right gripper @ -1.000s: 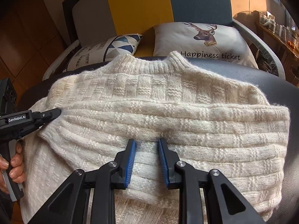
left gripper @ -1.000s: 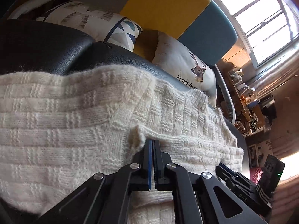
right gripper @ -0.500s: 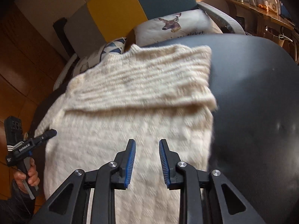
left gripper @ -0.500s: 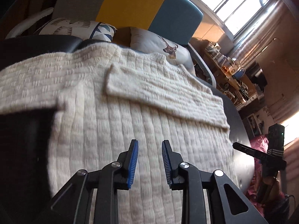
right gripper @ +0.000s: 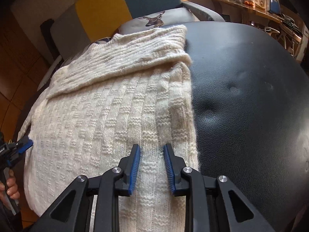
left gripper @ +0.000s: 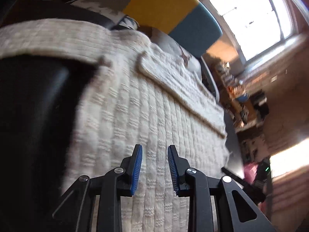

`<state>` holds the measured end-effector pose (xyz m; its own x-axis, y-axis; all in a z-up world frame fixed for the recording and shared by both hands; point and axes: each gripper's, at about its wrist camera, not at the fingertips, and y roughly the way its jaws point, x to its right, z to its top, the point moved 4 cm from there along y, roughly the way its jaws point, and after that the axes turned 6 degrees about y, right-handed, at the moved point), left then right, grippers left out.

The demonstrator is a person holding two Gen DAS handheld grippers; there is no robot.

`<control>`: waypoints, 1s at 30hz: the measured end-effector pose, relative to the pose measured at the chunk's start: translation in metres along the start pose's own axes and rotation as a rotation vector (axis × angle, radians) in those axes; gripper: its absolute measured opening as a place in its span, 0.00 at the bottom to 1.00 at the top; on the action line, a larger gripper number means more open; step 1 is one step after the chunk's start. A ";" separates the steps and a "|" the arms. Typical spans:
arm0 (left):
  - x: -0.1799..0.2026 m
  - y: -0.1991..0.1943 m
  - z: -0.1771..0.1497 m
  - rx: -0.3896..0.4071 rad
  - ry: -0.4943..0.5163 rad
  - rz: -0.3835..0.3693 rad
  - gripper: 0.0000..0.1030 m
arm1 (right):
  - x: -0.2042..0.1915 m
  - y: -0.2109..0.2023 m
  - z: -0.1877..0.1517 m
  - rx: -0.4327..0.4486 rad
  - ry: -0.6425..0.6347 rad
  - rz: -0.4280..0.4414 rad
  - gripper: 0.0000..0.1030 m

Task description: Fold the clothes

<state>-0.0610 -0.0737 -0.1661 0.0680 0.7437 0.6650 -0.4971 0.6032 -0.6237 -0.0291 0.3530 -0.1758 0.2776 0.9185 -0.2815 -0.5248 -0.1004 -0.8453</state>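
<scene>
Black leather surface (right gripper: 251, 100): padded, dimpled, bare to the right of the garment. Behind it a sofa back (right gripper: 108, 5) in grey, yellow and teal panels, with a deer-print cushion (right gripper: 154, 20) leaning against it.

Cream knit sweater (right gripper: 108, 116): lies flat on the black surface, collar toward the sofa. One sleeve (right gripper: 135, 58) folded across the upper chest. Other sleeve stretched out sideways in the left wrist view (blurred).

Right gripper (right gripper: 151, 166): jaws spread, nothing between them, low over the sweater's lower body near its right edge. Contact with knit: cannot tell.

Left gripper (left gripper: 154, 167): jaws spread, empty, over the lower body of the sweater. Seen also at the left edge of the right wrist view, held by a hand (right gripper: 10, 185)
</scene>
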 end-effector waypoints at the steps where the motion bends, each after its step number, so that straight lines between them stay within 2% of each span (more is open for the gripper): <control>1: -0.020 -0.021 0.006 0.048 -0.081 -0.015 0.28 | -0.006 -0.007 0.000 0.041 -0.010 -0.013 0.25; 2: -0.041 -0.042 0.012 0.098 -0.150 -0.010 0.28 | -0.016 -0.013 0.000 0.074 -0.017 0.007 0.25; 4: -0.089 -0.088 0.023 0.199 -0.254 0.060 0.29 | -0.039 -0.018 -0.002 0.093 -0.037 0.067 0.26; 6: -0.143 -0.134 0.030 0.285 -0.371 0.140 0.29 | -0.067 -0.015 -0.005 0.086 -0.093 0.100 0.28; 9: -0.215 -0.193 0.038 0.394 -0.547 0.219 0.29 | -0.102 0.001 -0.015 0.049 -0.176 0.123 0.28; 14: -0.285 -0.233 0.061 0.470 -0.712 0.205 0.33 | -0.128 0.029 -0.034 -0.027 -0.228 0.104 0.28; 18: -0.311 -0.225 0.077 0.476 -0.786 0.162 0.36 | -0.126 0.031 -0.037 -0.034 -0.213 0.116 0.33; 22: -0.320 -0.204 0.089 0.447 -0.814 0.158 0.36 | -0.126 0.032 -0.036 -0.040 -0.209 0.118 0.33; 28: -0.333 -0.200 0.097 0.488 -0.887 0.106 0.38 | -0.134 0.034 -0.040 -0.024 -0.254 0.092 0.41; 29: -0.335 -0.200 0.098 0.489 -0.900 0.110 0.35 | -0.136 0.035 -0.041 -0.020 -0.264 0.084 0.42; 30: -0.337 -0.199 0.098 0.482 -0.910 0.129 0.22 | -0.136 0.035 -0.041 -0.017 -0.269 0.083 0.42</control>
<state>-0.0695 -0.4730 -0.2258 -0.5898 0.1746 0.7884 -0.7611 0.2062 -0.6150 -0.0520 0.2085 -0.1856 0.0096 0.9753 -0.2209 -0.5226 -0.1834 -0.8326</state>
